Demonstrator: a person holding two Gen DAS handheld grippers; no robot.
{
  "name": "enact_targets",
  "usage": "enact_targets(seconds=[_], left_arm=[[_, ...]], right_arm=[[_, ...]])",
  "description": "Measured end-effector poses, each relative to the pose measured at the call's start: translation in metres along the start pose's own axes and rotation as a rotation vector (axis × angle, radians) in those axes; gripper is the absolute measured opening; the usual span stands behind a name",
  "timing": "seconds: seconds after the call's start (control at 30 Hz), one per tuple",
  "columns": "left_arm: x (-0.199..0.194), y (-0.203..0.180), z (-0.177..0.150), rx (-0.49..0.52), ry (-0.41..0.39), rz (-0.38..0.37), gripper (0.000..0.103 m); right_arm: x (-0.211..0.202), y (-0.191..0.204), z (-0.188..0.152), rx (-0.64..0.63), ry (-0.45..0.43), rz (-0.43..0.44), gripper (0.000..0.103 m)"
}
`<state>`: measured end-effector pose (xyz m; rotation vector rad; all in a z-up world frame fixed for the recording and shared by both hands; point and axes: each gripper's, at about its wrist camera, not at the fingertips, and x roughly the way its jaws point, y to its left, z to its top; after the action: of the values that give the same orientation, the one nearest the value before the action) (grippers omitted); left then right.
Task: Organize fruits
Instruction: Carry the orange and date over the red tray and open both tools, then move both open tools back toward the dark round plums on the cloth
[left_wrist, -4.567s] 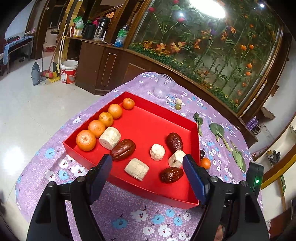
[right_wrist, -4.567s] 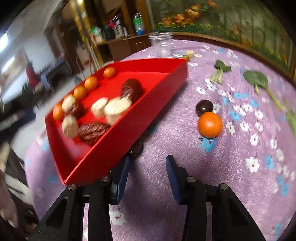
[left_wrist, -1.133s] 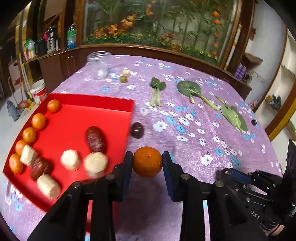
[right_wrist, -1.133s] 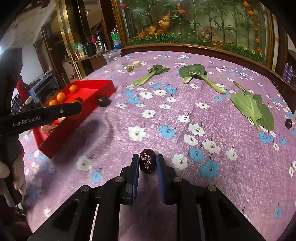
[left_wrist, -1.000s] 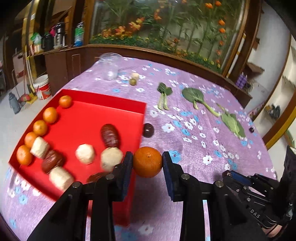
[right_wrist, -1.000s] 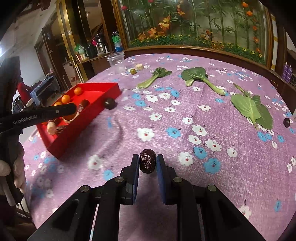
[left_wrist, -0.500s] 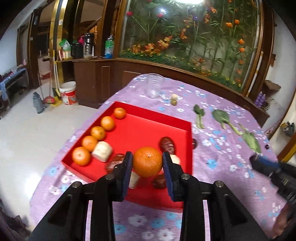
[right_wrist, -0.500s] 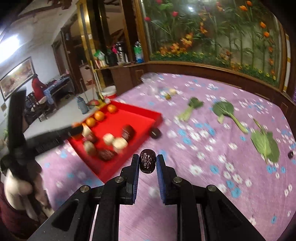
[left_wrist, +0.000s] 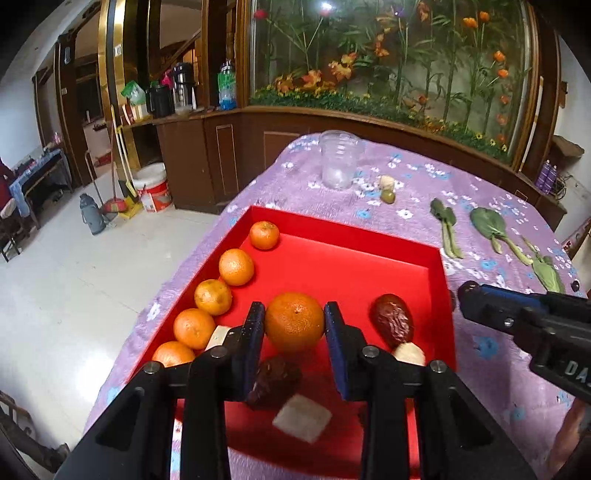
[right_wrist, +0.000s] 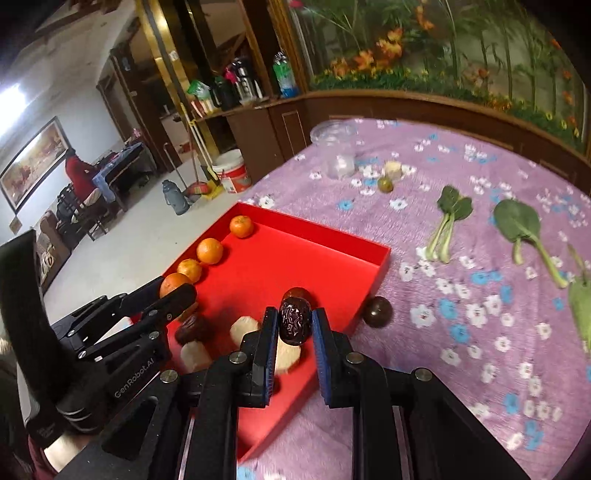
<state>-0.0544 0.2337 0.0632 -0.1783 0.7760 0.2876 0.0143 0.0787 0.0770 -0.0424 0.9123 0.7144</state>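
While the left gripper (left_wrist: 294, 322) pinches an orange (left_wrist: 294, 322) at lower centre above the red tray (left_wrist: 343, 225), the right gripper (right_wrist: 294, 322) clamps a wrinkled dark date (right_wrist: 294, 322), long axis upright, over the tray's near-right edge, five oranges lined along its left wall, table (right_wrist: 480, 332) in purple floral cloth.

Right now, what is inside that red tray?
The red tray holds a row of five oranges, dark dates and pale chunks. The tongs hide whatever lies beneath them.
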Motion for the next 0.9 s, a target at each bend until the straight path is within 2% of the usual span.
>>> enact_targets(seconds=[0.13, 0.43, 0.47, 0.53, 0.6, 0.67, 0.73, 0.9], left_arm=[[0.015, 0.002, 0.001, -0.006, 0.031, -0.004, 0.032], [0.026, 0.003, -0.001, -0.01, 0.049, 0.015, 0.033], [0.025, 0.003, -0.001, -0.01, 0.043, 0.02, 0.035], [0.02, 0.002, -0.002, -0.007, 0.026, 0.026, 0.047], [0.012, 0.001, -0.002, -0.004, -0.001, 0.035, 0.049], [0.003, 0.001, -0.003, -0.007, -0.025, 0.032, 0.051], [-0.007, 0.002, -0.003, -0.013, -0.05, 0.028, 0.059], [-0.032, 0.003, -0.006, -0.022, -0.095, 0.031, 0.064]], right_arm=[[0.033, -0.008, 0.011, 0.044, 0.03, -0.003, 0.021], [0.061, -0.011, 0.019, 0.069, 0.052, 0.026, 0.021], [0.062, -0.011, 0.019, 0.071, 0.052, 0.031, 0.021], [0.063, -0.011, 0.019, 0.077, 0.047, 0.047, 0.021], [0.062, -0.009, 0.018, 0.073, 0.047, 0.057, 0.022], [0.059, -0.008, 0.018, 0.072, 0.037, 0.053, 0.029], [0.054, -0.008, 0.017, 0.079, 0.025, 0.062, 0.034], [0.033, -0.003, 0.012, 0.072, -0.014, 0.063, 0.035]])
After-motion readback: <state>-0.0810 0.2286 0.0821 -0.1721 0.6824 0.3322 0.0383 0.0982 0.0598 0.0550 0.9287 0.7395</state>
